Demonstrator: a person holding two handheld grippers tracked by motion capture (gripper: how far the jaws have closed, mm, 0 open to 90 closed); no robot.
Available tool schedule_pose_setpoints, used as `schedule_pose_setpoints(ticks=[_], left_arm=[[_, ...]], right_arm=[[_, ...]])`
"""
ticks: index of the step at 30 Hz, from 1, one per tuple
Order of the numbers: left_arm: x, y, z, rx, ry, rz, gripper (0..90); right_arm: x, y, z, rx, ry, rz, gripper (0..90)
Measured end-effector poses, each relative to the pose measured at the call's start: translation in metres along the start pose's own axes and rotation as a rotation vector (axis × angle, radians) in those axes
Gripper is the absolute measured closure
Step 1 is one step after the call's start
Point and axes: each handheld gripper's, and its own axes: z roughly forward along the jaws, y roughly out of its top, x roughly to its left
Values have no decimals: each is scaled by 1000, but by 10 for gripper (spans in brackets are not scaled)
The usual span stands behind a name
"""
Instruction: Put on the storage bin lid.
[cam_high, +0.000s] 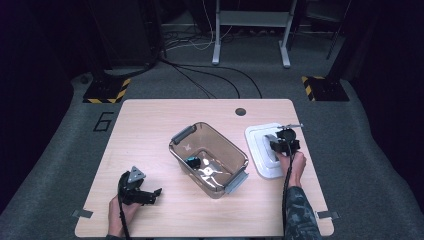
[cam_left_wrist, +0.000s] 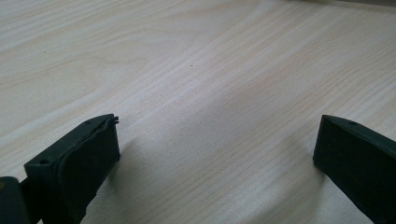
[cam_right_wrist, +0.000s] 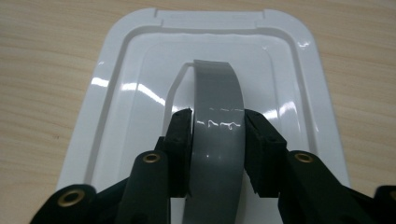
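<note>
A white plastic lid (cam_high: 257, 142) (cam_right_wrist: 121, 107) lies flat on the table to the right of the bin. A grey arched handle (cam_right_wrist: 217, 88) rises from its middle. My right gripper (cam_high: 281, 148) (cam_right_wrist: 217, 119) comes in over the lid's near edge, and its two black pads press on both sides of the handle. My left gripper (cam_high: 150, 195) (cam_left_wrist: 217, 135) rests on the table at the front left. Its jaws stand wide apart over bare wood, with nothing between them.
A clear brown plastic bin (cam_high: 177, 137) with grey clip handles stands at an angle in the middle of the table. Inside it lie a small dark and blue object (cam_high: 192, 161) and a shiny piece (cam_high: 208, 171). A round cable hole (cam_high: 240, 111) sits near the far edge.
</note>
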Motion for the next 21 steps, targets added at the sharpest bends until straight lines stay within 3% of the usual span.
schedule_pose_setpoints(ticks=[21], left_arm=[[-1,0,1,-13,-4,4,0]], right_arm=[[7,13,-29,-34,10,-78,669]])
